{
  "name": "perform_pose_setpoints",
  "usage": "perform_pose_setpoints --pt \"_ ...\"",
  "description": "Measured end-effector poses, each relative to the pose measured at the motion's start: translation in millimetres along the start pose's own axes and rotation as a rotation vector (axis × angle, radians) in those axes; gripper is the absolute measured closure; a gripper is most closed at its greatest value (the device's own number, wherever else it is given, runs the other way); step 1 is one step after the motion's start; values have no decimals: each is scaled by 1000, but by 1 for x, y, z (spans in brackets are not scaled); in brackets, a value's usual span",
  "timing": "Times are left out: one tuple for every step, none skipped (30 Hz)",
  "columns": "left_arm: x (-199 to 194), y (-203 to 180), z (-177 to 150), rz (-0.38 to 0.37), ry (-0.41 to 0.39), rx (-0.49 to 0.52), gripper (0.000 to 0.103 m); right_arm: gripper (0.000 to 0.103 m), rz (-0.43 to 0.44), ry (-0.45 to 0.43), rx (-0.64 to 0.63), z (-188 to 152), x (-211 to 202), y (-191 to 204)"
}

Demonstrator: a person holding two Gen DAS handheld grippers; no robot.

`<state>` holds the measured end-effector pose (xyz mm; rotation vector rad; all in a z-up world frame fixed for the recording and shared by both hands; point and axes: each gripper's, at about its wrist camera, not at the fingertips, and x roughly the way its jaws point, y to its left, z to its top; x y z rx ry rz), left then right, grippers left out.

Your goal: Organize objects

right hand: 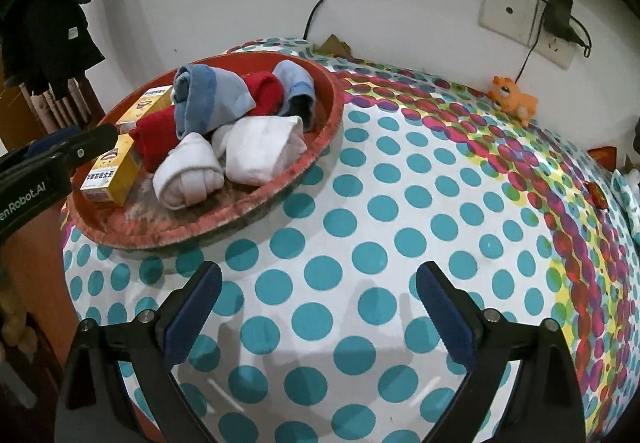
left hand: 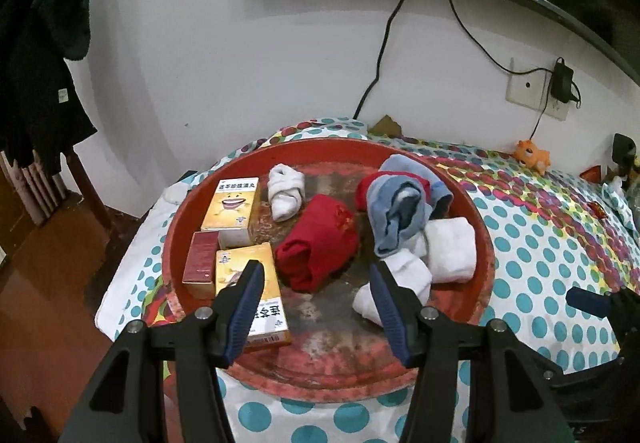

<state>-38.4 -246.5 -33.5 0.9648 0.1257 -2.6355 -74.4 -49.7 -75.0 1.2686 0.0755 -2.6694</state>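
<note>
A round red tray [left hand: 486, 243] [right hand: 320, 147] sits on a dotted cloth and holds rolled socks and boxes. On its left lie two yellow boxes [left hand: 234, 209] [left hand: 264, 307] and a small red box [left hand: 202, 257]. A red sock roll [left hand: 320, 251] lies mid-tray, a blue-grey sock bundle [left hand: 400, 215] [right hand: 212, 103] behind it, white sock rolls [left hand: 448, 255] [right hand: 256, 147] at right. My left gripper [left hand: 316, 279] hangs open over the tray's near side, nothing between its fingers. My right gripper [right hand: 318, 279] stands open above bare cloth, right of the tray.
The dotted cloth [right hand: 400, 203] covers a table against a white wall. An orange toy animal [right hand: 514, 101] [left hand: 532, 155] sits at the back right. Cables and a wall socket [right hand: 508, 15] are behind. Dark clothes [left hand: 36, 43] hang at the left, above a wooden floor.
</note>
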Motion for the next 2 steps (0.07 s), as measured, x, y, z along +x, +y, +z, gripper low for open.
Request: perform_pose_setpoints --pt "0 0 0 1 1 -5 47 6 -1 -2 0 2 1 4" --pt "-1 0 1 -1 2 -9 47 6 -1 -8 2 -1 -3 0"
